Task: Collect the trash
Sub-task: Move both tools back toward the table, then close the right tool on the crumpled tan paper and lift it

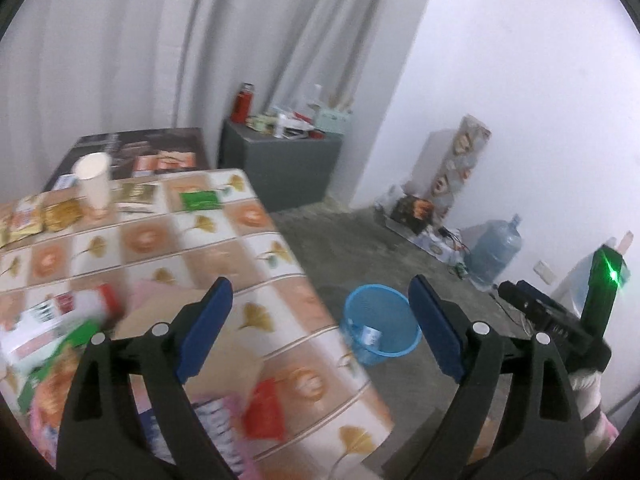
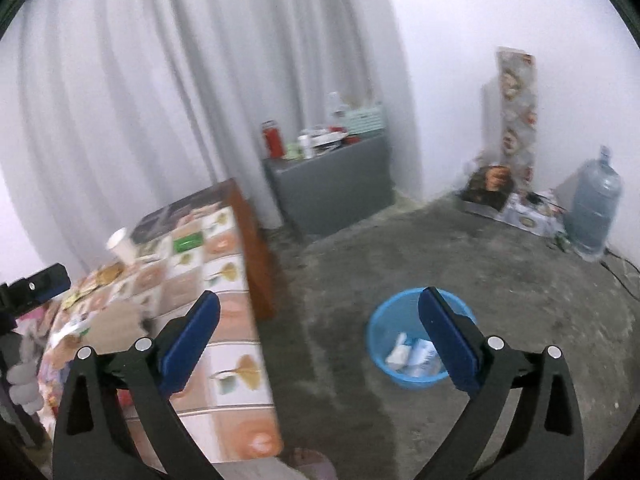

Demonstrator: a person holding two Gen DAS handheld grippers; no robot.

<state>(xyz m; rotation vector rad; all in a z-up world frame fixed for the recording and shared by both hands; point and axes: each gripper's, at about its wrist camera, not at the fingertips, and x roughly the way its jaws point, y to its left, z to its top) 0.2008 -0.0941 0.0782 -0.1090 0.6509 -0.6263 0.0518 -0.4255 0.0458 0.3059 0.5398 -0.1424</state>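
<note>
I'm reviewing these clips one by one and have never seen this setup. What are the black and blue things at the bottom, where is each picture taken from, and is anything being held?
No robot here: a person carries hand-held tongs in each hand, each with a fisheye camera looking along its two blue-padded fingers. One picture is from the left tongs, the other from the right tongs. Both sets stand open with nothing between the pads.

The table with its patterned cloth carries a white paper cup, a green packet, a red wrapper and other blurred packaging. On the floor beside it stands a blue bin already holding some white trash. The right tongs also show at the left view's right edge.
</note>
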